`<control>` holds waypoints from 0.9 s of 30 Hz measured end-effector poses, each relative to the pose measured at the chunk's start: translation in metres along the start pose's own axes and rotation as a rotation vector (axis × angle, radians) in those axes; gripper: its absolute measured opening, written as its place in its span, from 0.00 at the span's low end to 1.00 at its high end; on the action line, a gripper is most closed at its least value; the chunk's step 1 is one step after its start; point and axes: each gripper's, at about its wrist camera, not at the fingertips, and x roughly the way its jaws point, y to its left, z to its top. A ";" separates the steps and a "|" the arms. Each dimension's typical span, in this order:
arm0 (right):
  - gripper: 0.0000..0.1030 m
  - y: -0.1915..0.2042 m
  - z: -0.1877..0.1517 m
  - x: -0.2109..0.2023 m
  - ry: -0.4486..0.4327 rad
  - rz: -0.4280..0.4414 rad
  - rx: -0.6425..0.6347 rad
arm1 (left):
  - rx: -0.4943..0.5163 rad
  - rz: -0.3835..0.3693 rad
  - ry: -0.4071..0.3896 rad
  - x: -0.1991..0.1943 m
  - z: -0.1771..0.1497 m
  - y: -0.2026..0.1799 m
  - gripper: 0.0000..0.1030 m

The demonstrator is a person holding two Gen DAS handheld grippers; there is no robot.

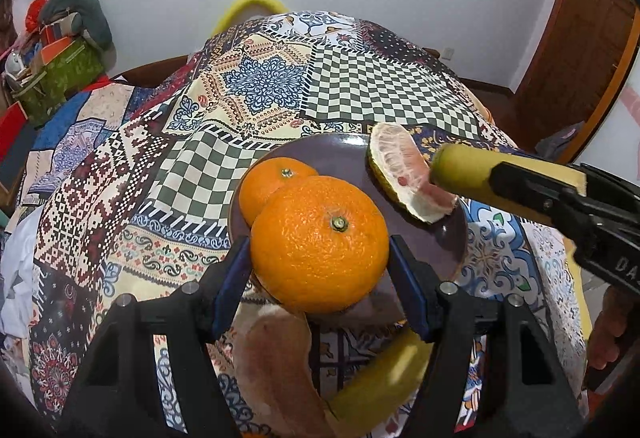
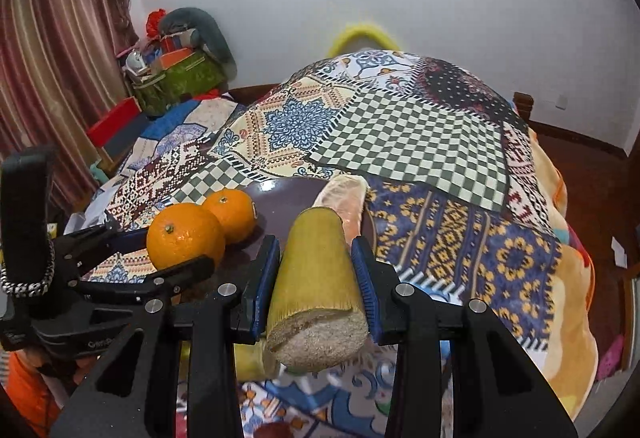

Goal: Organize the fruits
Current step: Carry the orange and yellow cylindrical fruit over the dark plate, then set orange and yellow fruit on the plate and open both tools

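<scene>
Left wrist view: left gripper [image 1: 320, 258] clamped on an orange [image 1: 320, 242], low centre, above the plate's [image 1: 344, 150] near rim beside a second orange [image 1: 268, 182]. Right gripper [image 2: 316, 278] clamps a yellow-green stalk piece [image 2: 316, 270], long axis pointing at the plate. Only the right wrist view shows its cut end.

Two oranges [image 1: 320, 244], one pomelo slice [image 1: 404, 170], one plate [image 1: 344, 154], two rind pieces [image 2: 316, 278].

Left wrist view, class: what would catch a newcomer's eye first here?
A big orange sits clamped in the left gripper, above a dark plate that holds a second orange and a pomelo slice. From the right, the right gripper brings in a yellow-green stalk over the patchwork cloth.
</scene>
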 end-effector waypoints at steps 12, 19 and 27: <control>0.33 0.011 0.028 0.051 0.037 -0.008 -0.054 | -0.002 -0.011 0.003 0.014 0.007 0.008 0.66; 0.33 0.012 0.026 0.065 0.063 -0.012 -0.057 | -0.041 -0.007 0.048 0.030 0.004 0.018 0.66; 0.33 0.016 0.020 0.076 0.129 0.020 -0.057 | -0.065 -0.025 0.058 0.030 0.003 0.023 0.66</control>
